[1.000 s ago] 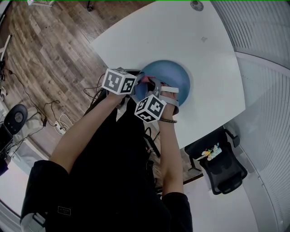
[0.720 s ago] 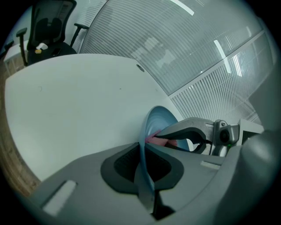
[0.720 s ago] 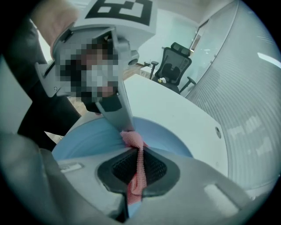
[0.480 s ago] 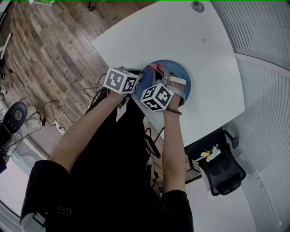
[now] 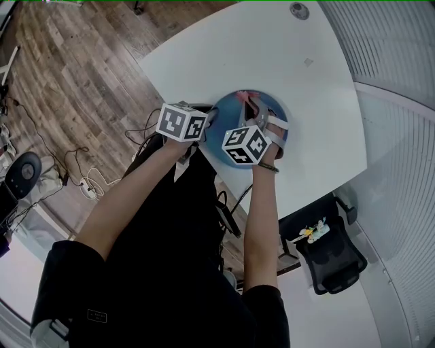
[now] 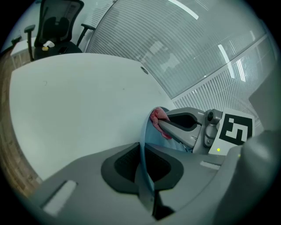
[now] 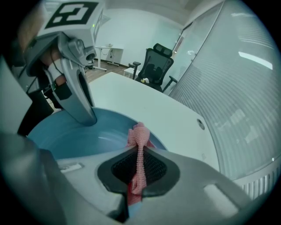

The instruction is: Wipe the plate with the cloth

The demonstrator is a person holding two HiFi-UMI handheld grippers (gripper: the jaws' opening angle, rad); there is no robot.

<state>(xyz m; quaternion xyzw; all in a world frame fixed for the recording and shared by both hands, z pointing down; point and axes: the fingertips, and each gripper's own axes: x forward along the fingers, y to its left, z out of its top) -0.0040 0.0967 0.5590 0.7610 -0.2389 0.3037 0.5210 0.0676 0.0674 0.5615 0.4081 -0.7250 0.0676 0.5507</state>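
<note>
**Item 1, plate** (image 5: 221, 139) (image 6: 142, 145) (image 7: 74, 132): blue, round, shallow, near the counter's (image 5: 272, 47) near edge. The left gripper view shows its rim edge-on. Whether it lies flat or is raised cannot be told.

**Item 2, cloth** (image 5: 242, 96) (image 6: 159, 119) (image 7: 139, 151): pink, open knit, bunched into a narrow strip. It sits at the plate's far rim, with its free end against the blue inner surface.

**Item 3, left gripper** (image 5: 209, 117) (image 6: 145, 169) (image 7: 81, 103): grey, jaws clenched on the plate's near-left rim, which runs between the dark pads.

**Item 4, right gripper** (image 5: 250, 109) (image 6: 182, 127) (image 7: 138, 171): grey, jaws clamped on the cloth, which passes up between the ribbed pads and sticks out past them. It is over the plate, opposite the left gripper.

**Markings:** each gripper carries a white cube with black square-pattern markers, which are codes and not lettering. A small patch (image 5: 95, 316) on the person's dark garment is too small to read.

**Surroundings:** white counter with a round grey grommet (image 5: 297, 9) (image 6: 144, 69) (image 7: 200, 124), black office chair (image 5: 333, 251) (image 7: 156, 61), wood-plank floor (image 5: 75, 68) with cables (image 5: 88, 183).
</note>
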